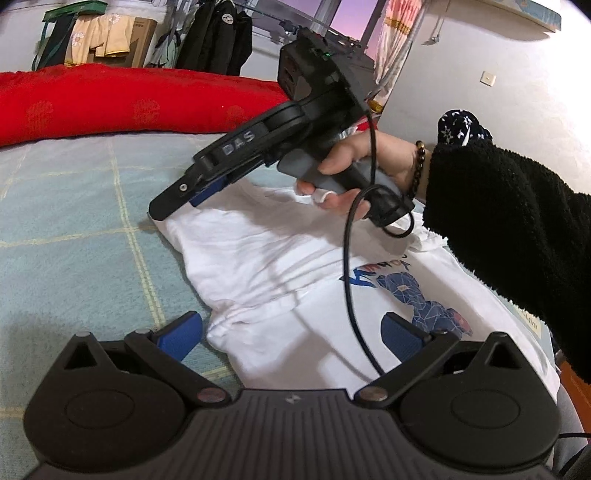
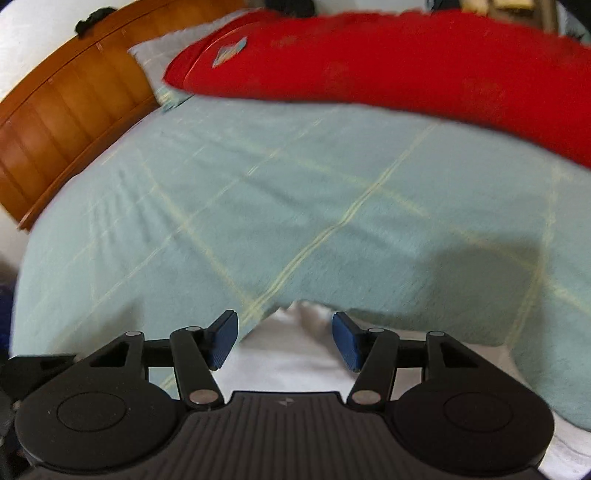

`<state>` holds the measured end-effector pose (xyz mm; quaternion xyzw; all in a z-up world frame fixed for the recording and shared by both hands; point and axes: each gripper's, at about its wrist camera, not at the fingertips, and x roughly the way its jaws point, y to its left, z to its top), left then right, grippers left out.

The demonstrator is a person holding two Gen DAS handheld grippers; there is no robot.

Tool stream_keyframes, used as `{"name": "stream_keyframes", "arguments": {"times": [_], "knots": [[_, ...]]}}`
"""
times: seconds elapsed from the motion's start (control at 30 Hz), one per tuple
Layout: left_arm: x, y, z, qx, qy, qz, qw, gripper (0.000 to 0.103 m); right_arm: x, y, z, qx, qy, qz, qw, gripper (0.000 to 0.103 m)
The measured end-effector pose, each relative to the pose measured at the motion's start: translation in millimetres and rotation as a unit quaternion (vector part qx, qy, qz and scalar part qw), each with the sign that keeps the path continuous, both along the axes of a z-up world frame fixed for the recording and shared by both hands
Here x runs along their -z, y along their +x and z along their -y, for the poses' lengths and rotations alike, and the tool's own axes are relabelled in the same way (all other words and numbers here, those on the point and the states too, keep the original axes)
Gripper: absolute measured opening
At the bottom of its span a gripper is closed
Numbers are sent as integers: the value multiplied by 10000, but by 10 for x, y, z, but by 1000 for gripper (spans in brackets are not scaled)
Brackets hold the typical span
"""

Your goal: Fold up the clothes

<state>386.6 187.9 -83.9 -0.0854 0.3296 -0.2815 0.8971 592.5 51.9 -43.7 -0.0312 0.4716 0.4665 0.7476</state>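
Observation:
A white T-shirt (image 1: 266, 258) with a blue printed figure (image 1: 424, 299) lies partly folded on the bed. My left gripper (image 1: 291, 334) hovers over the shirt's near edge, open wide, with nothing between its blue pads. A hand in a black fleece sleeve holds my right gripper (image 1: 173, 203), which points down at the shirt's far left corner. In the right wrist view that gripper (image 2: 284, 339) is open. A corner of the white shirt (image 2: 291, 365) lies below the gap, and the pads do not press on it.
The bed has a pale green checked sheet (image 1: 74, 240). A long red quilt (image 1: 110, 103) runs along its far side. A wooden headboard (image 2: 74, 103) stands at the left in the right wrist view. The right gripper's black cable (image 1: 347, 258) hangs over the shirt. Clothes (image 1: 218, 33) hang behind.

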Motion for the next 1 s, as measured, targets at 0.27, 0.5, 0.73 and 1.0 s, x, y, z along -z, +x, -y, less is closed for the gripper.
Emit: {"name": "stream_keyframes", "arguments": {"times": [0.27, 0.5, 0.73, 1.0], "knots": [[17, 22, -37, -83, -77, -49, 9999, 102, 178, 192, -57, 95, 1126, -564, 9920, 73], [8, 13, -23, -68, -68, -45, 9999, 102, -230, -154, -43, 11, 498, 527, 9974, 73], [22, 10, -4, -40, -8, -59, 10000, 102, -187, -322, 204, -54, 505, -31, 9987, 73], [3, -5, -22, -61, -52, -46, 10000, 102, 102, -284, -265, -36, 692, -129, 9975, 75]]}}
